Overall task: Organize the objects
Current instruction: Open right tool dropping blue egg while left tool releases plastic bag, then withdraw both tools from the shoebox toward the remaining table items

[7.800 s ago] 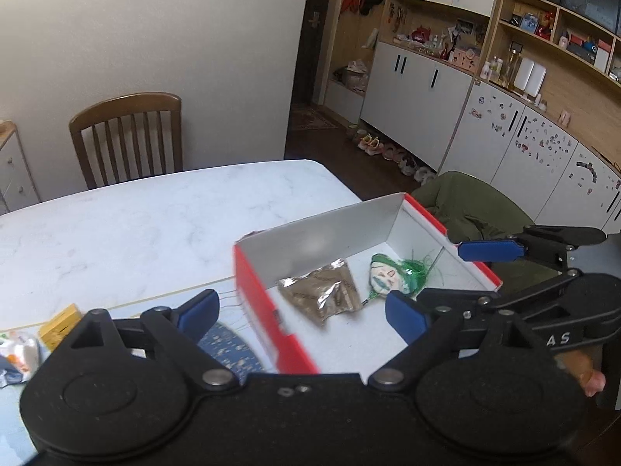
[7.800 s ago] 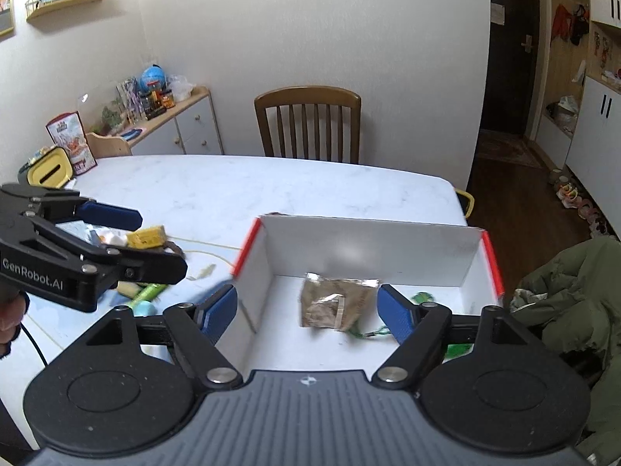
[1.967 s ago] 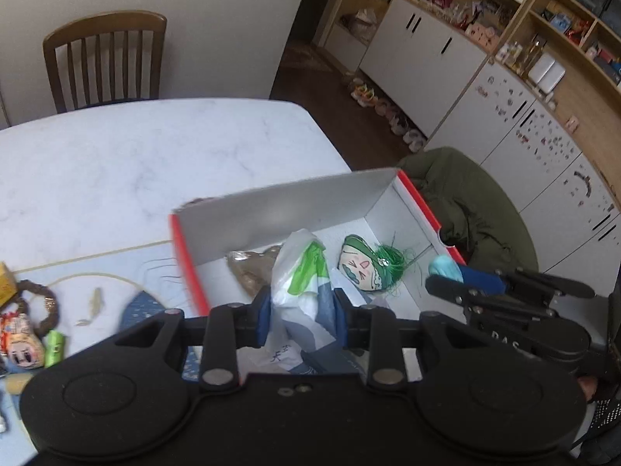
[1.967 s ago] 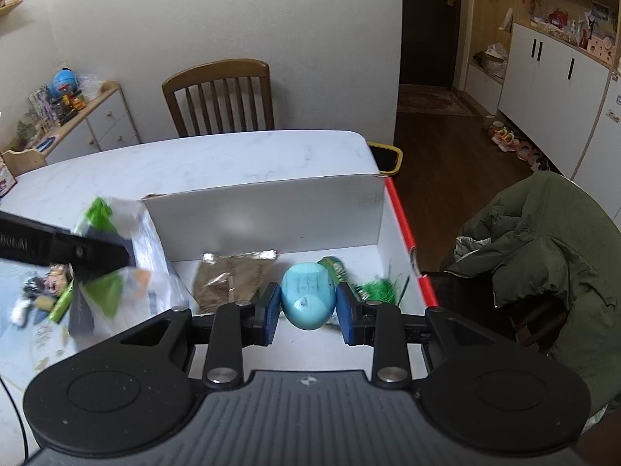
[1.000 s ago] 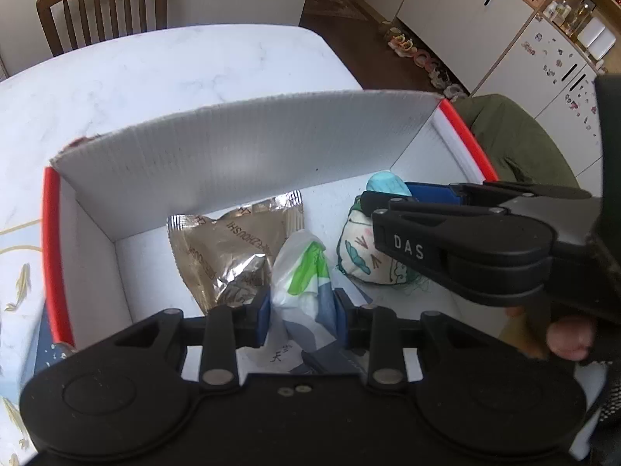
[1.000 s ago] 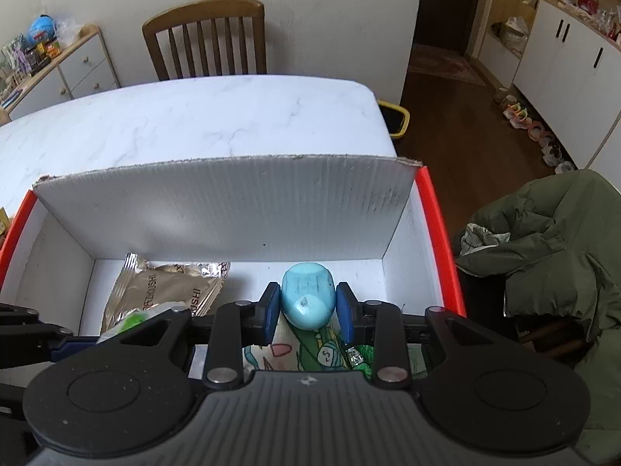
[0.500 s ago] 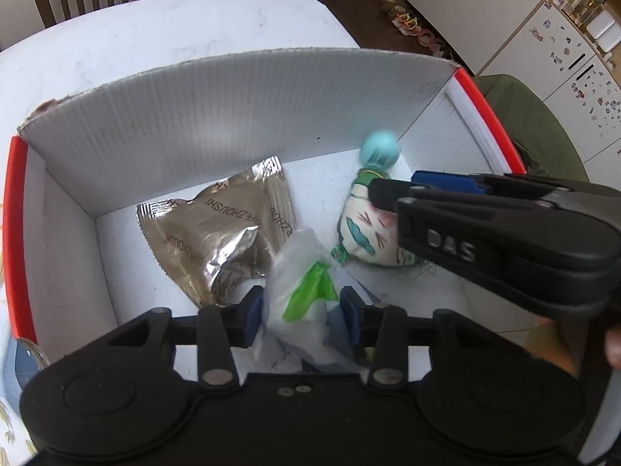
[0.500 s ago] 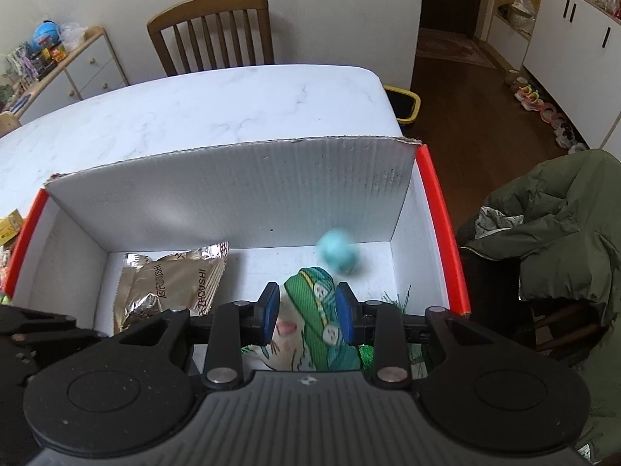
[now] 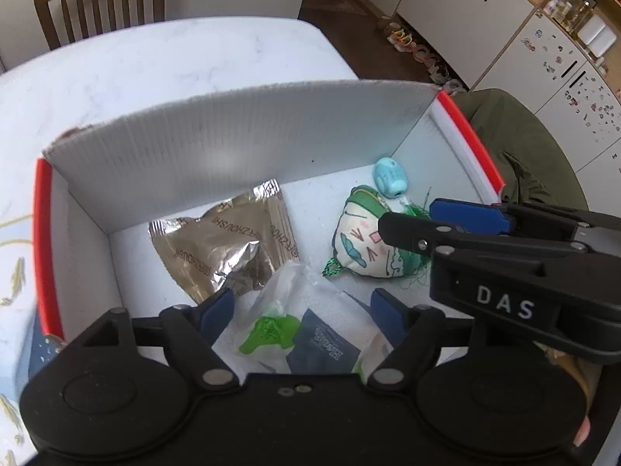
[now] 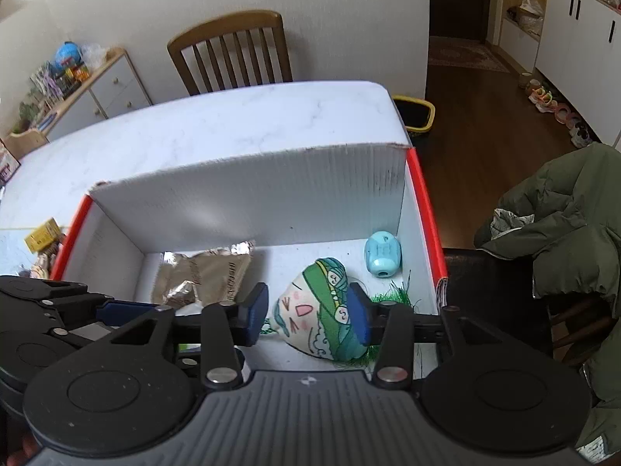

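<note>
Left gripper [image 9: 300, 306]: fingers spread wide and holding nothing; it hangs low over the near end of the box.
Plastic bag [image 9: 310, 326]: lies loose on the box floor right between the left gripper's open fingers, touching neither as far as I can see; clear film with a green patch and a dark blue label inside.
Right gripper [image 10: 306, 310]: also released, fingers apart, hovering above the box's right half with nothing between them.
Plush face [image 10: 322, 310]: sits on the floor of the box directly under and ahead of the right gripper's fingers; a soft cartoon head with green hair, resting flat.
Blue toy [image 10: 382, 252]: farther ahead of the right gripper, in the far right corner of the box, just beside the back wall; well clear of the fingers.
Foil packet [image 9: 229, 242]: ahead and to the left of the left gripper, crumpled on the box floor, its near corner close to the left finger.
Box [image 9: 42, 233]: white inside with red rims, open on top, on the marble table [image 10: 217, 124]; both grippers are over it.
Done so far: four things lie in the box, and both grippers are empty, so I'd judge this round of dropping off is complete.
Still left: a yellow block [image 10: 40, 235] and some small bits sit on the table, off to the left of the box; those look like the remaining pickups.
Next, I'd guess: lift both grippers out and reach left for the leftovers.
</note>
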A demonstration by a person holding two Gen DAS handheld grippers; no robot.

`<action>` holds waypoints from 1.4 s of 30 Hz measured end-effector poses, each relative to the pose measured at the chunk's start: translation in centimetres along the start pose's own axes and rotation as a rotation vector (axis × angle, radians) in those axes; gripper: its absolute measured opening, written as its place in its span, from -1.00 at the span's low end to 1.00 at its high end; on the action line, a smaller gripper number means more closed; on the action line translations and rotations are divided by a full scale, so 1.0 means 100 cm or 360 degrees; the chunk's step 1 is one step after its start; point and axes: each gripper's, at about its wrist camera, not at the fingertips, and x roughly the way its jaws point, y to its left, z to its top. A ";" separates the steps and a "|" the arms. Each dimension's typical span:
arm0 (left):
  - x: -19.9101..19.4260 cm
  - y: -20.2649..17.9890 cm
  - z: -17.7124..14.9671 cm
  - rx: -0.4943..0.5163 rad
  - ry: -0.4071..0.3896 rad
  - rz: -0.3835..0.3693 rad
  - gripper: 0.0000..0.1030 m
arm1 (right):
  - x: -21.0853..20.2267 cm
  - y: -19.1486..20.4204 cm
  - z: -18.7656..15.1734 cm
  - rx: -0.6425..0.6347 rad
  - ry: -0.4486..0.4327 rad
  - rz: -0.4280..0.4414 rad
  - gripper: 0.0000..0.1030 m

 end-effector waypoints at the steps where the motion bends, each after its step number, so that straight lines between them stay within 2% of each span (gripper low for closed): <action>1: -0.002 0.000 0.000 0.0005 -0.0011 -0.0001 0.51 | -0.004 0.001 0.000 0.0007 -0.0010 0.0011 -0.12; 8: -0.021 0.000 -0.005 0.0041 -0.0092 0.0002 0.54 | -0.028 0.009 -0.001 -0.0018 -0.0064 0.0025 0.02; 14: -0.043 0.003 -0.014 0.0048 -0.0172 -0.0004 0.55 | -0.048 0.015 -0.004 -0.0019 -0.0117 0.0041 0.03; 24: -0.091 0.018 -0.031 0.0102 -0.0353 0.0031 0.66 | -0.087 0.030 -0.014 0.0006 -0.0234 0.0105 0.18; 29: -0.112 0.032 -0.041 0.0066 -0.0411 0.0008 0.70 | -0.103 0.042 -0.022 0.0019 -0.0286 0.0132 0.30; 31: -0.121 0.038 -0.045 0.0069 -0.0445 0.0015 0.75 | -0.109 0.049 -0.026 0.0012 -0.0298 0.0163 0.44; 42: -0.167 0.088 -0.072 0.0031 -0.0583 0.0011 0.98 | -0.129 0.107 -0.046 -0.0050 -0.0391 0.0212 0.63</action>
